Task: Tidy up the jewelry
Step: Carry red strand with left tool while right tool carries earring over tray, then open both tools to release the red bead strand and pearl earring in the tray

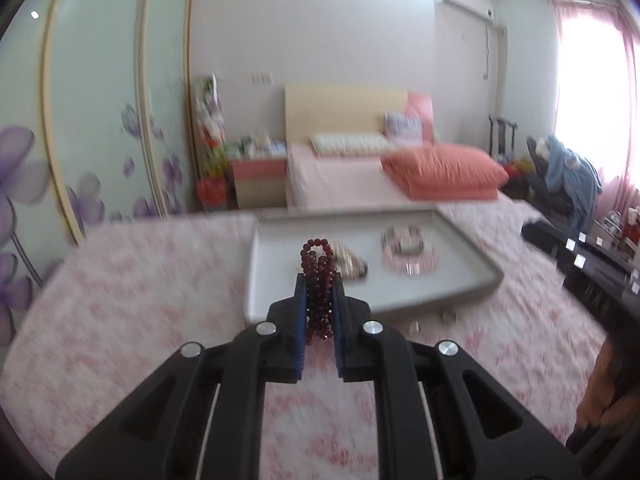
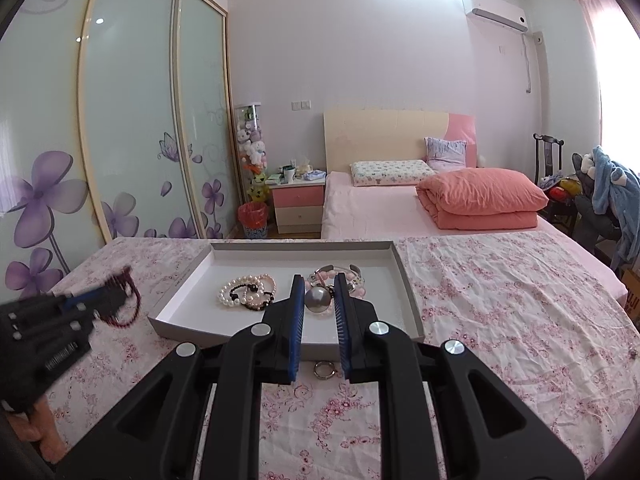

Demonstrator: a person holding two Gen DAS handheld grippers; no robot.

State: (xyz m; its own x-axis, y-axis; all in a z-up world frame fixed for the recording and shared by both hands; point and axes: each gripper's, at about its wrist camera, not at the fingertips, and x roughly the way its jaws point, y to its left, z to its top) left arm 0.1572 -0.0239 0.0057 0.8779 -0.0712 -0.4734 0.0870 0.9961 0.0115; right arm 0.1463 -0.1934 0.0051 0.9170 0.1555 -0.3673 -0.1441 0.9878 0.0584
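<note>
My left gripper [image 1: 319,280] is shut on a dark red bead bracelet [image 1: 318,268], which stands looped up between its blue pads, lifted over the flowered cloth in front of the grey tray [image 1: 276,248]. In the right wrist view the left gripper [image 2: 116,300] and the bracelet [image 2: 130,312] are blurred, left of the tray [image 2: 280,260]. Inside the tray lie a pearl bracelet [image 2: 248,292], a pink bead bangle [image 2: 344,276] and a large pearl ball [image 2: 318,300]. My right gripper [image 2: 318,280] hovers at the tray's near edge, shut on nothing. A small ring [image 2: 323,369] lies on the cloth below it.
The flowered cloth [image 2: 500,320] covers the bed end under the tray. Beyond are a folded orange quilt [image 2: 484,196], pillows, a pink nightstand [image 2: 298,208] and a sliding wardrobe [image 2: 132,120] on the left. A person's hand [image 1: 604,400] shows at the lower right.
</note>
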